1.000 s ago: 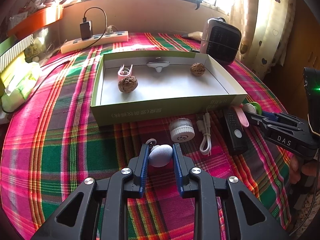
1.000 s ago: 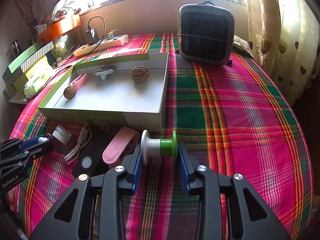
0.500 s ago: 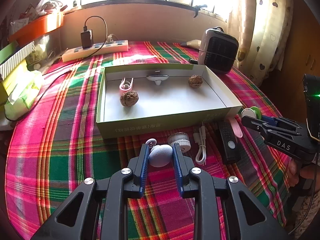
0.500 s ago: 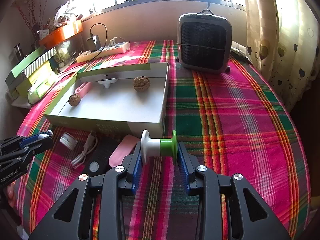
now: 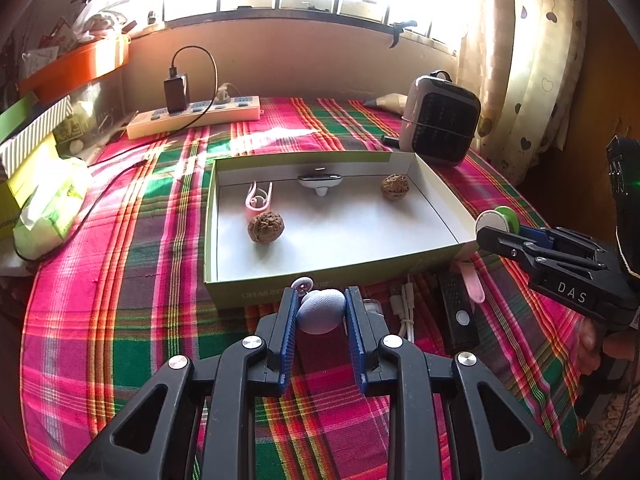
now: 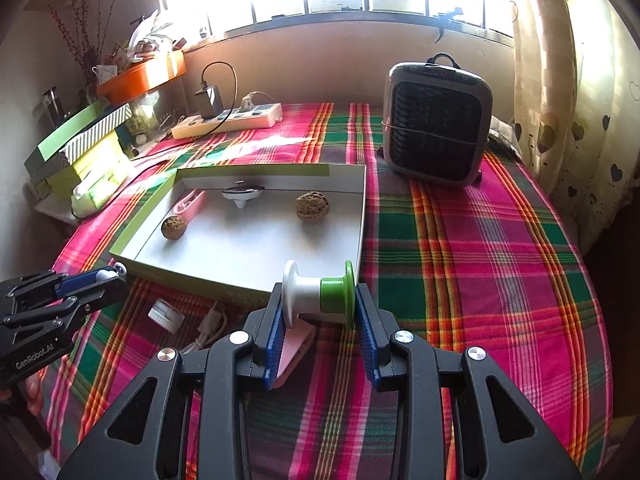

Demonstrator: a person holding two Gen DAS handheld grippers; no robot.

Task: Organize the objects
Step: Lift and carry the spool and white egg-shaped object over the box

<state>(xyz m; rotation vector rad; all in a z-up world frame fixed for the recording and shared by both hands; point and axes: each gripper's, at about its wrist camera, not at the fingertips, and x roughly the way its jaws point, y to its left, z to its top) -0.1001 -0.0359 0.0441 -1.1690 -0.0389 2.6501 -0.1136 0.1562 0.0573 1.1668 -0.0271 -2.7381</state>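
Both my loads now ride higher than a second ago, clear of the plaid desk [image 6: 480, 260]. My left gripper [image 5: 320, 312] jaws clamp the pale egg-shaped object [image 5: 322, 310]; my right gripper [image 6: 318, 304] jaws pinch the white-and-green spool [image 6: 318, 294] by its flanges. Each hangs just before the open box [image 5: 332, 278], so I judge placement comes next.

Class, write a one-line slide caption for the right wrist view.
Right gripper holds a white-and-green spool above the plaid tablecloth, near the open box.
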